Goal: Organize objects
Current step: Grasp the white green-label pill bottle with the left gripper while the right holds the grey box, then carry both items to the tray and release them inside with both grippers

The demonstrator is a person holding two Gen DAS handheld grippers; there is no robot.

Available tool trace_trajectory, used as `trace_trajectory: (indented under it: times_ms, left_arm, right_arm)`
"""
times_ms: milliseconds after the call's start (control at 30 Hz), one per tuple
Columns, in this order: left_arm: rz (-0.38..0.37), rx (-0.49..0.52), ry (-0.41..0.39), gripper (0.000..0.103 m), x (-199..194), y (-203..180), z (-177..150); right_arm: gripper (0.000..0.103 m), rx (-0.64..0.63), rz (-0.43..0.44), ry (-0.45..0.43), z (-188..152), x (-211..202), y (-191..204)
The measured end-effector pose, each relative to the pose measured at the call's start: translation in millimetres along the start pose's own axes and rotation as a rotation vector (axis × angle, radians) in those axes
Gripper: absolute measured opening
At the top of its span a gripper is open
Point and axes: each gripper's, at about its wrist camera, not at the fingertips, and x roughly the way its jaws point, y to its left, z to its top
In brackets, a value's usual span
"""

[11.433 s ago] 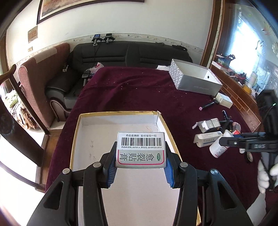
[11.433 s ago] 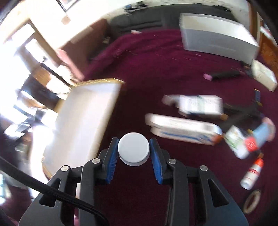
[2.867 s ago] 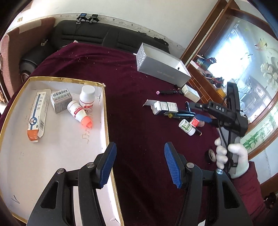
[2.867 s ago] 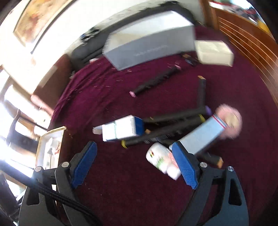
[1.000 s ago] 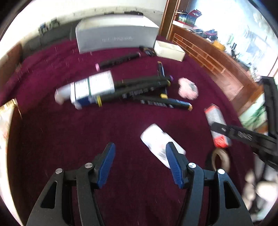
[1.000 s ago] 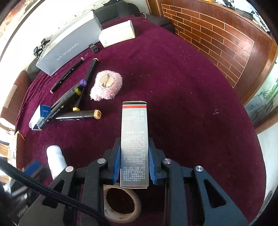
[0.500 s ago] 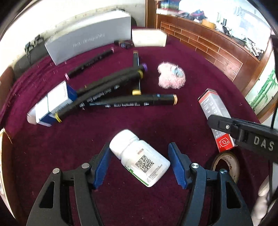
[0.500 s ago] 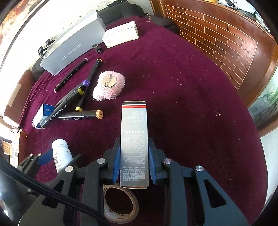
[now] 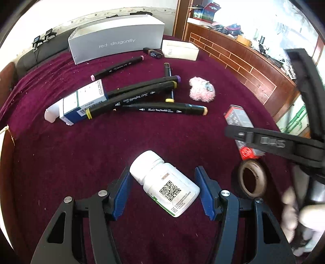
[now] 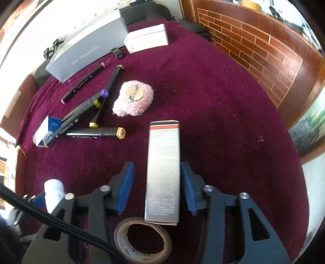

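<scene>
Left gripper (image 9: 163, 192), fingers apart, straddles the white bottle (image 9: 164, 182); right gripper (image 10: 156, 186) gapes around the silver box (image 10: 163, 172), tape roll (image 10: 142, 239) touching, markers (image 9: 142, 95) beyond.

Past my table's maroon cloth (image 9: 61, 158) I see a dark sofa (image 9: 40, 58) against the white wall (image 9: 61, 18). On my right runs a brown counter with a brick pattern (image 10: 264, 52), its top crowded with clutter (image 9: 233, 26) under bright window light.
</scene>
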Motion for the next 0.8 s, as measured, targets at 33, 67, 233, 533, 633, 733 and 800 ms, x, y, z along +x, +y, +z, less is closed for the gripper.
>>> trace_trajectory:
  times_ms: [33,67,233,533,633,733,800]
  left_arm:
    - [-0.009,0.001,-0.007,0.055,-6,0,-3]
    - [-0.019,0.000,-0.012,0.055,-10,0,-5]
    - [-0.059,-0.007,-0.059,0.055,-43,11,-17]
    - [-0.097,-0.133,-0.145,0.056,-102,74,-37]
    - [-0.092,-0.171,-0.196,0.056,-125,97,-47]
    - [-0.059,-0.190,-0.239,0.056,-146,122,-58]
    - [-0.026,-0.208,-0.266,0.056,-160,143,-66]
  right_arm:
    - [0.047,-0.025,-0.028,-0.002,-1,1,5]
    - [0.045,-0.050,-0.054,-0.005,-3,2,9]
    - [0.024,-0.058,-0.073,-0.026,-10,-6,11]
    - [0.025,-0.047,0.102,-0.094,-15,-66,31]
    - [0.025,-0.088,0.152,-0.102,-20,-81,56]
    - [0.025,-0.137,0.188,-0.101,-27,-88,83]
    - [0.025,-0.172,0.227,-0.092,-32,-92,104]
